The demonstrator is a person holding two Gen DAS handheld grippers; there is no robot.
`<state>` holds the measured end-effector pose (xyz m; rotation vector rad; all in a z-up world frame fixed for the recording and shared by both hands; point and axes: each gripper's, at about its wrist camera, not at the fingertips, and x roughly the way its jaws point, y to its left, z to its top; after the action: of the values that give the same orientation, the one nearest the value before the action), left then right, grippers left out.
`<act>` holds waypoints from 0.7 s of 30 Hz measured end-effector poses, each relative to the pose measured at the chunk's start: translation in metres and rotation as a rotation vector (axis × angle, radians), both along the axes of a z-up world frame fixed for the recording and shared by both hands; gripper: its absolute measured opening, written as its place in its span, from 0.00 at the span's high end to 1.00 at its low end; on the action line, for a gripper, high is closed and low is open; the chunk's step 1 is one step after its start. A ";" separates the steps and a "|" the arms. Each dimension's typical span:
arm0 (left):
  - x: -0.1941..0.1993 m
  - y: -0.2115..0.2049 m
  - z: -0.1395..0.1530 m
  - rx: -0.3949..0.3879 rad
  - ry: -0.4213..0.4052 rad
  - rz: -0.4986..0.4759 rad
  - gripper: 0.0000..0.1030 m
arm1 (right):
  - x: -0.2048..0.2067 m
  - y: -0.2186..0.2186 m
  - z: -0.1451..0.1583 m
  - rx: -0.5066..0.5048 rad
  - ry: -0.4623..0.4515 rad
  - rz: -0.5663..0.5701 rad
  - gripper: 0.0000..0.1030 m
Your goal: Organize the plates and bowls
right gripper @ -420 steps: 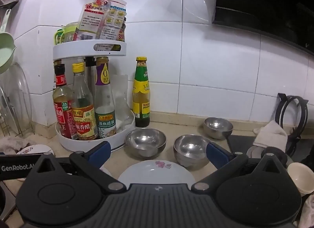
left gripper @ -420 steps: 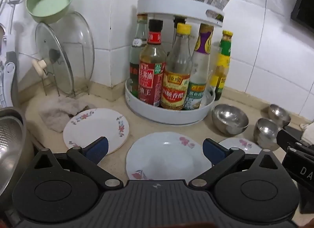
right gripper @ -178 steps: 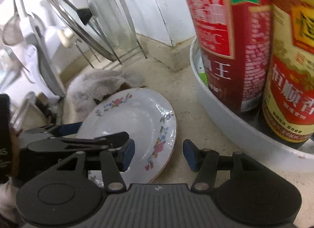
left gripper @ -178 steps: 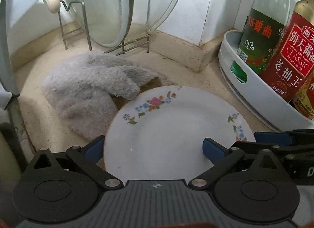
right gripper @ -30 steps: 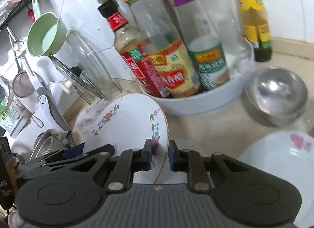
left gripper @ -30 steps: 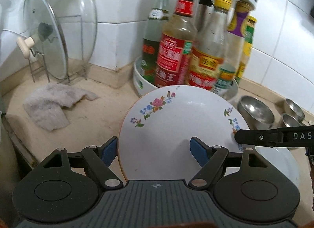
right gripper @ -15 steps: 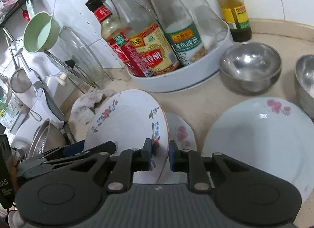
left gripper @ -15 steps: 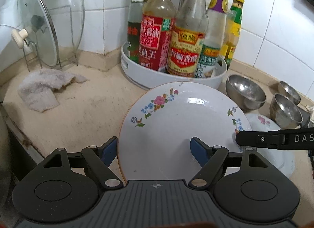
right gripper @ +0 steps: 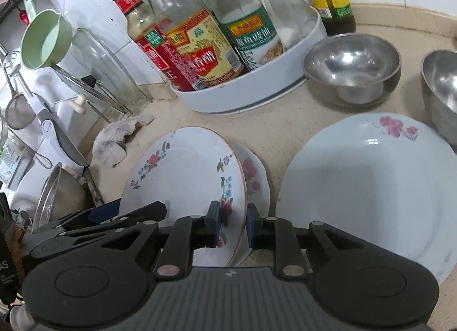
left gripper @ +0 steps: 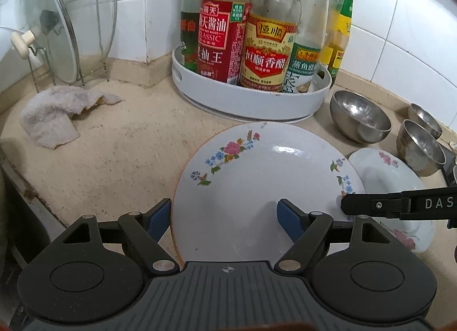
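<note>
Near the middle of the counter (left gripper: 114,159), the right gripper (right gripper: 231,224) is pinching the rim of the floral plate (right gripper: 185,177), one pad on each face, and holding it tilted above a smaller pink-flowered plate (right gripper: 254,177) that is lying flat just beneath. The left gripper (left gripper: 222,217) is standing wide, its blue pads either side of the plate's near edge; whether either pad is touching the rim I cannot tell, but it is not clamping.

The floral plate is looking like glazed ceramic: stiff, smooth, glossy, with a thin orange line round the rim. It is likely fairly heavy for a grip at one edge, slippery under rubber pads, and it would chip or crack if it dropped onto the plate below. The rim is the sensible place to hold, as the right gripper is doing, with the left ready to steady the opposite edge.

A large white plate (right gripper: 368,188) with pink blossoms is lying to the right, near the gripper. Beyond it, steel bowls (right gripper: 351,71) are sitting round, shiny and deep, probably light and hard to damage. At the far side a white plastic turntable (left gripper: 251,100) is carrying glass bottles (left gripper: 220,31), and a grey rag (left gripper: 54,111), soft and crumpled, is lying at the far left beside glass lids (left gripper: 57,28) in a wire rack
</note>
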<state>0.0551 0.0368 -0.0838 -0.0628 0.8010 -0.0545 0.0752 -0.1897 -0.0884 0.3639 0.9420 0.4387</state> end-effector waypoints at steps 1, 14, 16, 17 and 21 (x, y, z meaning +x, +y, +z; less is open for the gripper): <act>0.000 0.000 -0.001 -0.001 0.003 -0.001 0.20 | 0.000 0.000 -0.001 -0.002 0.003 -0.002 0.81; 0.008 0.004 -0.011 -0.009 0.033 -0.003 0.20 | 0.004 0.007 -0.005 -0.054 -0.011 0.004 0.79; 0.008 0.005 -0.010 -0.012 0.030 0.000 0.20 | 0.005 0.008 -0.005 -0.055 -0.013 0.006 0.79; 0.008 0.006 -0.010 -0.012 0.028 0.000 0.20 | 0.005 0.008 -0.005 -0.056 -0.013 0.005 0.79; 0.006 0.004 -0.005 0.001 0.001 -0.016 0.22 | 0.004 0.012 -0.003 -0.076 -0.025 0.019 0.73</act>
<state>0.0609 0.0409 -0.0890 -0.0558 0.8030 -0.0689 0.0789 -0.1775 -0.0916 0.2804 0.9362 0.4230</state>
